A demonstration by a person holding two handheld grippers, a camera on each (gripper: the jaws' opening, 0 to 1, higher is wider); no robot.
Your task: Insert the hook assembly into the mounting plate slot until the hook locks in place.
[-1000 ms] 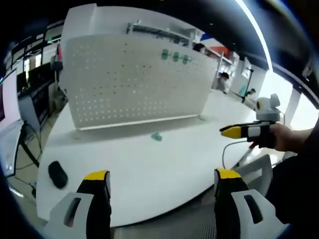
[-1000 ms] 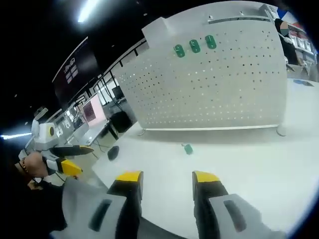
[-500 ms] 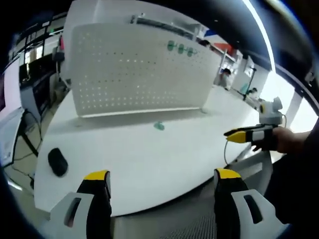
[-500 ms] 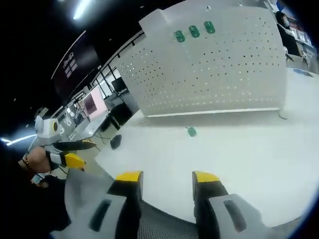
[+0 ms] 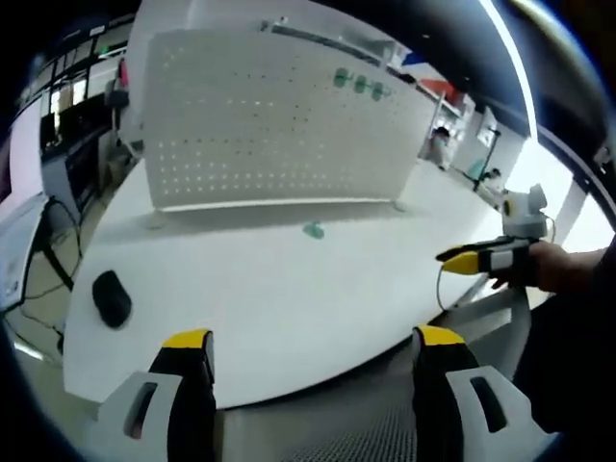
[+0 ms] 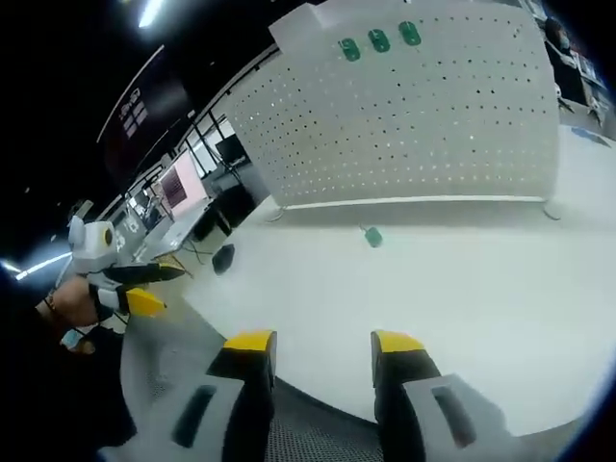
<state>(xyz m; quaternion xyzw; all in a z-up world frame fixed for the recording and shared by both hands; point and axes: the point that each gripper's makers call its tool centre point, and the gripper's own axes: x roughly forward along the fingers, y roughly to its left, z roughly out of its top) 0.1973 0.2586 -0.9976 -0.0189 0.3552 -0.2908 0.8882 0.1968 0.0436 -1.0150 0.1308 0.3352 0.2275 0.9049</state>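
A small green hook piece (image 5: 313,230) (image 6: 372,237) lies on the white table, in front of the upright white perforated plate (image 5: 269,125) (image 6: 423,125). Three green hooks (image 5: 359,84) (image 6: 379,41) hang in a row near the plate's top edge. My left gripper (image 5: 305,342) is open and empty, held back from the table's near edge; it appears again at the left of the right gripper view (image 6: 144,287). My right gripper (image 6: 322,342) is open and empty, also off the table edge, and shows at the right of the left gripper view (image 5: 472,258), held by a hand.
A black mouse-like object (image 5: 111,298) (image 6: 222,258) lies near the table's left end. The white table (image 5: 289,308) (image 6: 481,318) has a curved near edge. Desks, monitors and shelves stand behind and beside the plate. A floor mat lies below the table edge.
Both views have pulled back from the table, so its near edge and the floor show more. The green hook piece and the plate have stayed put.
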